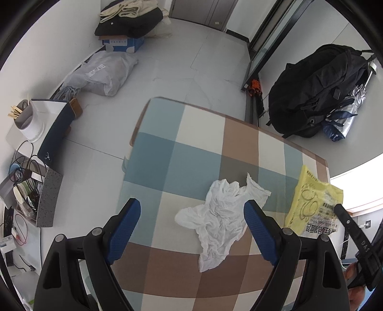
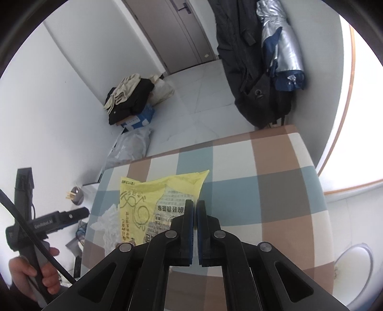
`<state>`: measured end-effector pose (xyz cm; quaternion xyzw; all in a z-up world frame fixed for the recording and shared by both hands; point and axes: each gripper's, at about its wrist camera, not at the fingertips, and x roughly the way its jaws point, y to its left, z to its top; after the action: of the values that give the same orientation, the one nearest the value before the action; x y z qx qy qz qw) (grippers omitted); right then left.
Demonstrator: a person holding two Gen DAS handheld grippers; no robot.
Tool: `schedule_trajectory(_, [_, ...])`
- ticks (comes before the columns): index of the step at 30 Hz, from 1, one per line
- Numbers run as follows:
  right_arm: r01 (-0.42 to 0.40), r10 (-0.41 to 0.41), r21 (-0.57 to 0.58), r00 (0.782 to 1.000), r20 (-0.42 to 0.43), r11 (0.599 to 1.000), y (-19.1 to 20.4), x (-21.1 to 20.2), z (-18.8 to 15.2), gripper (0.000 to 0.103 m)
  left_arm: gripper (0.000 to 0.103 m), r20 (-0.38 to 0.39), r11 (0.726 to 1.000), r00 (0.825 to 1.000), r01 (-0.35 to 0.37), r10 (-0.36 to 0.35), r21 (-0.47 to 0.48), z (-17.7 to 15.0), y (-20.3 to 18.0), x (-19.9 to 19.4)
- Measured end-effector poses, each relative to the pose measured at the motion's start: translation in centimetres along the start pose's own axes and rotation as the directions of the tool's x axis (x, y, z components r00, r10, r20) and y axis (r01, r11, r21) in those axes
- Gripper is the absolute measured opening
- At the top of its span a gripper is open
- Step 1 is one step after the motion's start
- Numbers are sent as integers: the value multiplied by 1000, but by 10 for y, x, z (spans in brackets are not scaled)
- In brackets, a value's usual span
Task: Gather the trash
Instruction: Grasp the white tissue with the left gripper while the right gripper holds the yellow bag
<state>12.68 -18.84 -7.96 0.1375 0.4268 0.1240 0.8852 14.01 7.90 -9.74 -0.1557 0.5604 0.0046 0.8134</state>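
A crumpled white tissue (image 1: 220, 215) lies on the checked table (image 1: 186, 153). My left gripper (image 1: 192, 205) hangs over it, open, with its blue pads (image 1: 124, 229) wide on either side of the tissue's left half. To the right, a yellow printed plastic bag (image 1: 313, 203) is lifted at one edge. In the right wrist view my right gripper (image 2: 195, 202) is shut on the near edge of that bag (image 2: 153, 198), thin film pinched between its pads. The tissue (image 2: 110, 220) shows just left of the bag.
On the floor are a black backpack (image 1: 318, 91) with a silver umbrella (image 2: 280, 47), a grey plastic sack (image 1: 103, 74) and clothes piled on a box (image 1: 129, 21). A low shelf with a toothpick cup (image 1: 26, 119) and cables stands left of the table. A hand (image 2: 31, 272) holds the left gripper.
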Motion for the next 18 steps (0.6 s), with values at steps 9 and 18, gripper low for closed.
schedule_trajectory(9, [0, -1, 27, 1000, 30, 1000, -15, -11, 6, 2, 86, -58, 994, 997, -46, 52, 96, -4, -28, 28])
schedule_trajectory(18, [5, -7, 43, 999, 43, 999, -28, -18, 9, 2, 85, -26, 968, 988, -145, 154, 205, -10, -46, 42])
